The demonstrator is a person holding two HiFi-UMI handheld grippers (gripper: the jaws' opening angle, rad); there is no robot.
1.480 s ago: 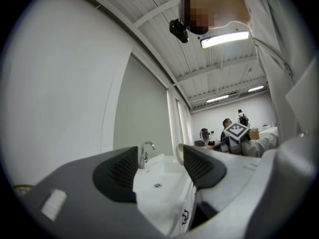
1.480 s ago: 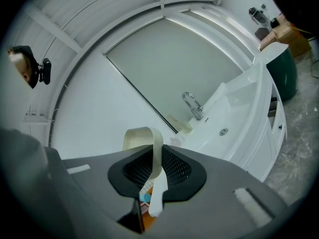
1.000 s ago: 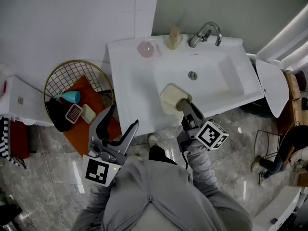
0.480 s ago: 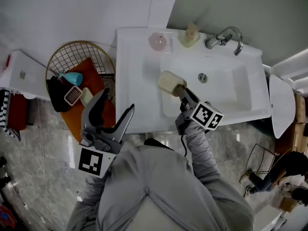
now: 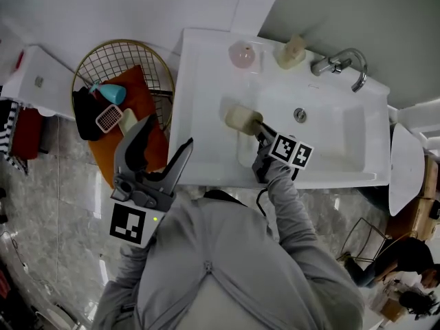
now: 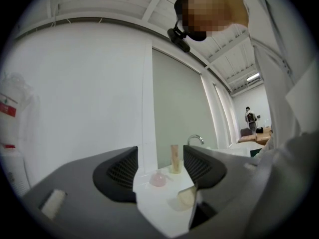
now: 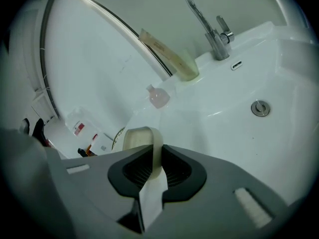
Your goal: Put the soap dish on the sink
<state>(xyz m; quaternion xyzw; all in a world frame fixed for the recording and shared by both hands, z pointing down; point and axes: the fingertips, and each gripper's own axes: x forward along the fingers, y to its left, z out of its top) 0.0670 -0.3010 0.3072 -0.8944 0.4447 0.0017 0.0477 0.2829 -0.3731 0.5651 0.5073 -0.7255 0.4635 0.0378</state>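
Head view: the right gripper (image 5: 256, 126) reaches over the white sink (image 5: 206, 88) with the soap dish (image 5: 240, 117) clamped at its tip. The beige dish sits over the line where the sink's flat left ledge meets the basin; whether it touches the surface cannot be told. At the back of the sink stand a pink item (image 5: 242, 56), a beige tube (image 5: 292, 50) and the tap (image 5: 342, 64), with the drain (image 5: 300, 114) in the basin. The left gripper (image 5: 167, 140) is held off the sink's front left corner, near a wire basket (image 5: 86, 60) on the floor.

Right gripper view: both jaws are clenched on the dish's (image 7: 140, 135) thin rim, which stands upright between them. Beyond it lie the pink item (image 7: 158, 97), the tube (image 7: 167, 54), the tap (image 7: 209, 24) and the drain (image 7: 259, 108).

Left gripper view: the jaws stand wide apart and grasp nothing. Between them the sink ledge shows, with the pink item (image 6: 158, 179), the tube (image 6: 174, 158) and the dish (image 6: 187, 196) farther off.
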